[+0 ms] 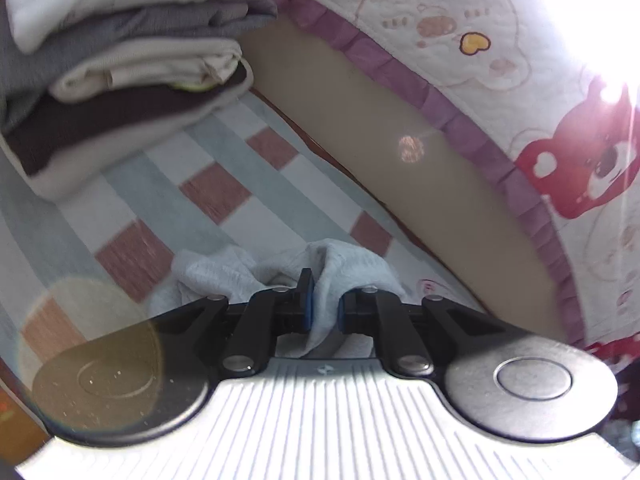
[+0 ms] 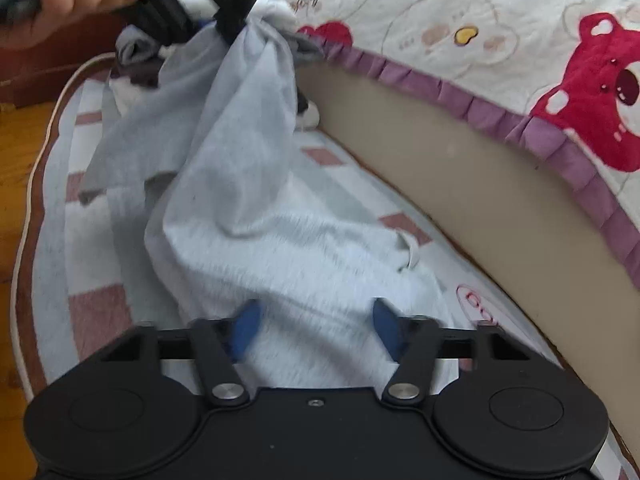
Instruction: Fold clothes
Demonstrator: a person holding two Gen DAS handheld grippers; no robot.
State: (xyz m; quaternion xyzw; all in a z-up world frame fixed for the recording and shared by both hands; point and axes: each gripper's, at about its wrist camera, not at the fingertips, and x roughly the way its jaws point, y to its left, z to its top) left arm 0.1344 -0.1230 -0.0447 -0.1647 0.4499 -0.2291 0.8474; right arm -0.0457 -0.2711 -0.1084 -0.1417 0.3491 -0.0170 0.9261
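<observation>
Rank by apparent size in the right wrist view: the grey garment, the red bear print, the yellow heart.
1. grey garment, though nearness enlarges it
2. red bear print
3. yellow heart

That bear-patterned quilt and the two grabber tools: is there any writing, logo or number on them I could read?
Quilt: cursive lettering near its top edge, too blurred to read.
Left gripper: a small emblem on its ribbed body, too small to read.
Right gripper: no text visible.
Grey garment and folded pile: no labels visible.

Clothes stack (image 1: 120,72) cut off, blurred.
</observation>
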